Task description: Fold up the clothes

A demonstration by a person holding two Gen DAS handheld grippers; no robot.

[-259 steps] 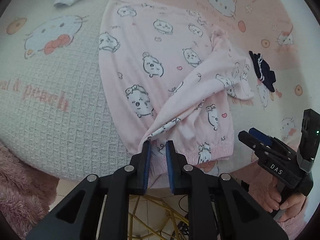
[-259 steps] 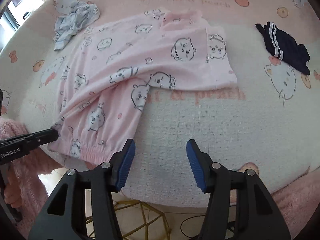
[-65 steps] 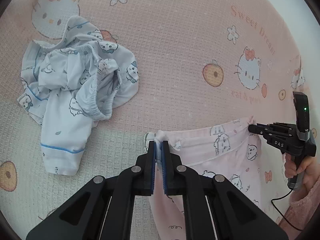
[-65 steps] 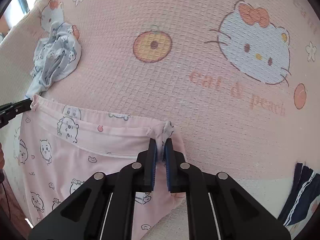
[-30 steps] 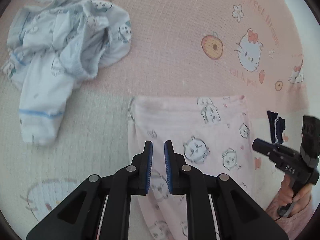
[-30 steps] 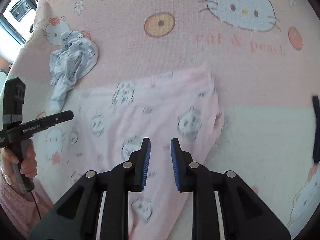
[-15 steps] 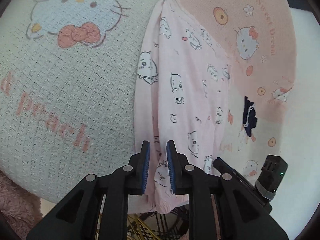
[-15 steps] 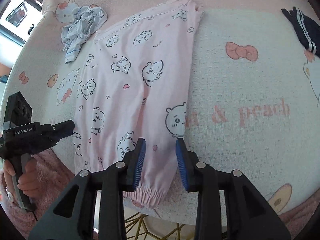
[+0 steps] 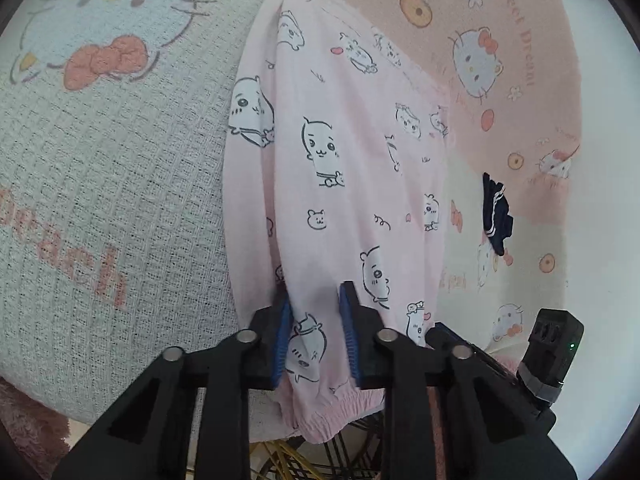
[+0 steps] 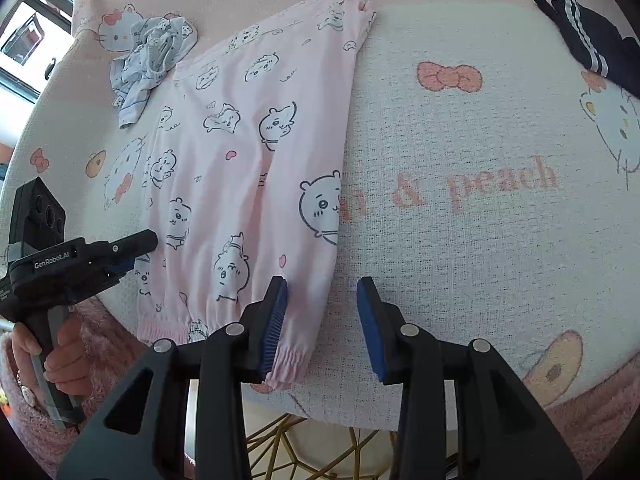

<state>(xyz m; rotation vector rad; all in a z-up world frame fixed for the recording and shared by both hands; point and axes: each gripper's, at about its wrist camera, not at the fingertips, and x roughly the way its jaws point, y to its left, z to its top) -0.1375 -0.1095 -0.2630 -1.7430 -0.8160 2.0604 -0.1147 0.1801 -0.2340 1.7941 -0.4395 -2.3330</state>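
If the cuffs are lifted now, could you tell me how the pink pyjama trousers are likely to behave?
The pink pyjama trousers will probably sag and fold, since the thin fabric lies flat on the bedspread and the gathered cuffs already droop over its edge. They look light. The waffle weave may drag on them, so pushing would likely bunch them rather than slide them.

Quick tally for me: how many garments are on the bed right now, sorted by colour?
Pink: 1, the pink pyjama trousers
Light blue: 1, the crumpled blue garment
Navy: 1, the navy striped garment
Total: 3
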